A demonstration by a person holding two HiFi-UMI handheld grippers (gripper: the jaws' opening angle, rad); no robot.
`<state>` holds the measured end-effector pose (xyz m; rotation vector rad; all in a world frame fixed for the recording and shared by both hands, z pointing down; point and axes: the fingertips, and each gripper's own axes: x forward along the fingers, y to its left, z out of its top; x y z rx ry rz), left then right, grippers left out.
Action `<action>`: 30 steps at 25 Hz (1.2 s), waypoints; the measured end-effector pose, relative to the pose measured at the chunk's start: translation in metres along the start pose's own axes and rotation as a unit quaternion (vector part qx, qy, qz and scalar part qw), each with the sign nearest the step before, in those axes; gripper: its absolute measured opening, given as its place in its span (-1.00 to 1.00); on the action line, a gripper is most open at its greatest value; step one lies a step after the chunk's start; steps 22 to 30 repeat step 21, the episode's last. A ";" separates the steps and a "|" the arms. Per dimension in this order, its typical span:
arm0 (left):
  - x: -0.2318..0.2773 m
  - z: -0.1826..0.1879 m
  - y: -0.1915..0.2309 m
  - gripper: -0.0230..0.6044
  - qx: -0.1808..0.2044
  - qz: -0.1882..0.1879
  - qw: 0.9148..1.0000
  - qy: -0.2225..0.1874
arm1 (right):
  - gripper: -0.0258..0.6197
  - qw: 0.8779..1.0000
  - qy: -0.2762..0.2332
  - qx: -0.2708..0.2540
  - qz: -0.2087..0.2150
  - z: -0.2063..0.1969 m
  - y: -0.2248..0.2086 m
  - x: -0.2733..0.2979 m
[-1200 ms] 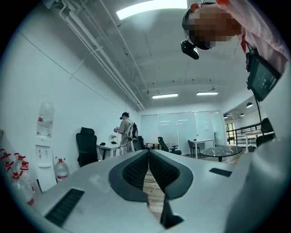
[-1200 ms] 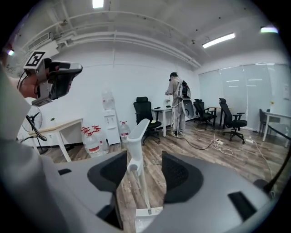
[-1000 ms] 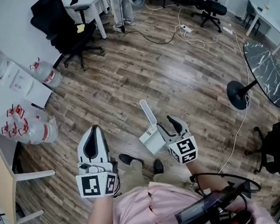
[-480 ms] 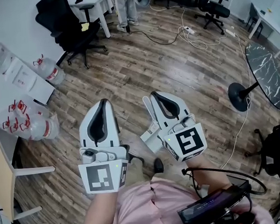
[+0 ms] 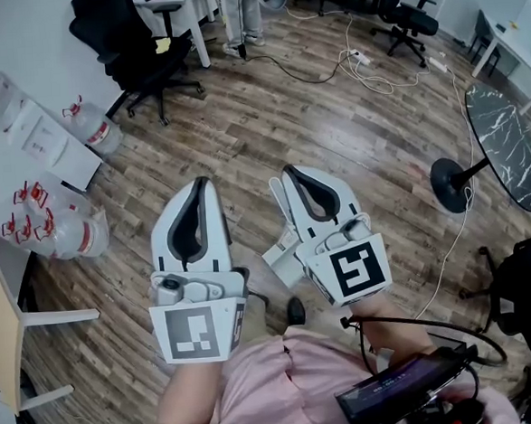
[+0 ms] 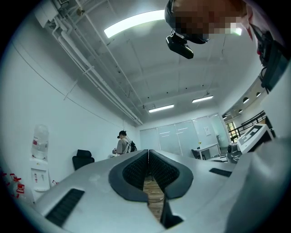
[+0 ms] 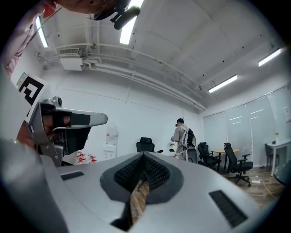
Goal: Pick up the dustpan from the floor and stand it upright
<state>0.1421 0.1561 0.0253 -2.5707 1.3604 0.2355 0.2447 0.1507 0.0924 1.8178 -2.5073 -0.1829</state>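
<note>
White and grey, our two hand-held grippers fill the middle of the head view above a wood-plank floor (image 5: 332, 129). The left gripper (image 5: 201, 183) is closed at the tips and holds nothing. In its own view the dark ribbed pads (image 6: 134, 170) meet at the front, with only a sliver of floor showing in the gap lower down. The right gripper (image 5: 289, 171) is likewise closed and empty, its pads (image 7: 157, 175) meeting at the tip.

The white dustpan (image 5: 280, 253) stands on the floor just beyond our feet. In the head view it shows between the two grippers, partly hidden behind the right one. Its handle (image 5: 278, 201) rises beside that gripper's jaws, and neither gripper has hold of it.

Off to our left, large water bottles (image 5: 77, 240) lie against the wall. A black office chair (image 5: 132, 48) sits farther back, near a white desk (image 5: 178, 0). Cables (image 5: 364, 64) trail across the boards, and in both gripper views a person (image 6: 122, 144) stands at the far end of the room.
</note>
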 end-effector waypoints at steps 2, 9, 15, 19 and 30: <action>0.000 0.000 -0.002 -0.88 0.001 -0.001 1.000 0.000 | -0.92 1.000 -0.002 0.001 0.003 0.001 0.001 0.001; 0.003 0.002 -0.002 -0.88 0.002 0.000 1.000 -0.001 | -0.92 1.000 -0.011 0.003 0.008 0.009 0.002 0.002; 0.006 0.000 -0.003 -0.88 0.004 0.000 1.000 -0.001 | -0.92 1.000 -0.011 0.004 0.011 0.008 0.001 0.004; 0.011 -0.002 -0.001 -0.88 -0.012 0.005 1.000 0.007 | -0.92 1.000 -0.012 0.005 0.014 0.009 0.000 0.008; 0.014 -0.002 0.000 -0.88 -0.020 0.008 1.000 0.009 | -0.92 1.000 -0.013 0.006 0.016 0.010 -0.001 0.010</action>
